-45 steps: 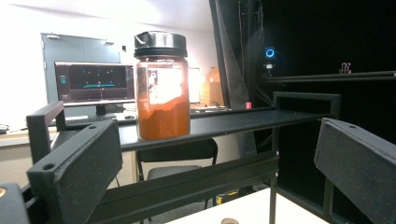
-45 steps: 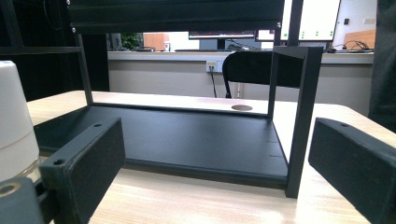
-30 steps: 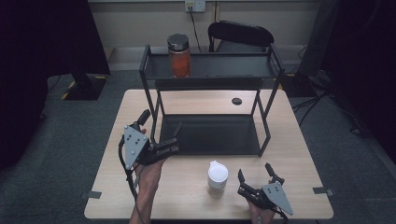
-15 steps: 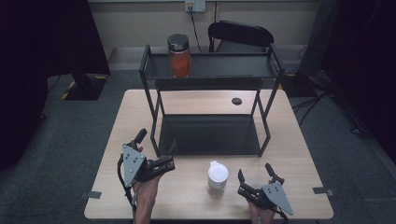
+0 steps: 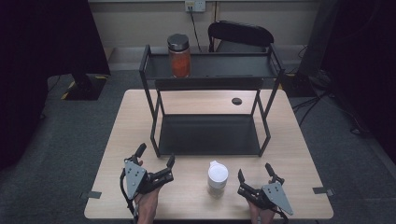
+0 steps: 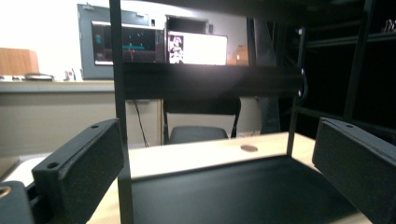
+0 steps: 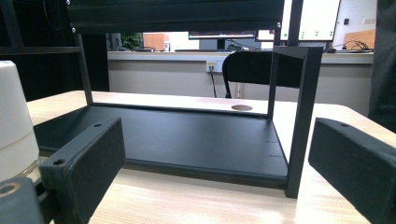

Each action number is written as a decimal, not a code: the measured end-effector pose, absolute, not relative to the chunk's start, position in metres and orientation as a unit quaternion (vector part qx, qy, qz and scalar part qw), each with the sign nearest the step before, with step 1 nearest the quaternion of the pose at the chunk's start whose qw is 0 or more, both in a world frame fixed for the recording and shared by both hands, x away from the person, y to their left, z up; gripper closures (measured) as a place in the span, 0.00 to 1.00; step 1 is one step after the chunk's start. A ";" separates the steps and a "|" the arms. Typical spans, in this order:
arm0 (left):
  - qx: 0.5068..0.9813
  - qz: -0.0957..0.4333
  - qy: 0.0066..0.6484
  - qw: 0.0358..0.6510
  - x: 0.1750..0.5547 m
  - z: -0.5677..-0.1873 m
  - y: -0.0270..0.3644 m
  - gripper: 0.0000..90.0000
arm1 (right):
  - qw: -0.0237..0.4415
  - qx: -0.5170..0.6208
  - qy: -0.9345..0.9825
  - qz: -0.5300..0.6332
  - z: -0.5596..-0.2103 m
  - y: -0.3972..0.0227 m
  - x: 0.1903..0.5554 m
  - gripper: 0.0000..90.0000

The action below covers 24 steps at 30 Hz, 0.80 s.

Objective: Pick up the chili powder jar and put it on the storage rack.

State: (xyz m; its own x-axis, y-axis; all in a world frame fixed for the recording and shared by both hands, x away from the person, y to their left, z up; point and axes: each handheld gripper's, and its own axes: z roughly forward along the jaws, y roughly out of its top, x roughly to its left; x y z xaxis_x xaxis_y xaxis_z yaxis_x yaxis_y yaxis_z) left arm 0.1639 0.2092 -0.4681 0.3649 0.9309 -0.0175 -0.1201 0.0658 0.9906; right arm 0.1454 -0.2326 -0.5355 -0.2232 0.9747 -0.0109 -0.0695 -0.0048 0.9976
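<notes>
Moved: left gripper (image 5: 154, 161) has drawn back from the rack toward the table's near edge; right gripper (image 5: 255, 177) and white jar (image 5: 217, 178) sit as before.
Jar position: on the table (image 5: 196, 98) near its front edge, between the two grippers, nearer the right one, touching neither.
Left gripper: jaws spread wide, nothing between them, aimed at the black rack's (image 5: 208, 135) front left post.
Right gripper: jaws wide apart and empty; in the right gripper view the jar (image 7: 14, 130) stands just outside the left finger (image 7: 84, 163).
Hands: both low at the near edge, forearms entering from below.
Jar look: white lid, pale body, upright; contents probably hidden.
Top shelf: orange-filled jar (image 5: 179, 56) with dark lid, left end.
</notes>
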 end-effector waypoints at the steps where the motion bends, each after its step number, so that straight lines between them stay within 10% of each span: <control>1: 0.540 0.421 0.378 0.623 0.163 -0.471 0.209 0.02 | 0.458 0.422 0.536 0.569 -0.536 -0.233 0.145 0.03; 24: 0.555 0.423 0.403 0.592 0.162 -0.523 0.202 0.00 | 0.459 0.423 0.536 0.569 -0.536 -0.232 0.145 0.03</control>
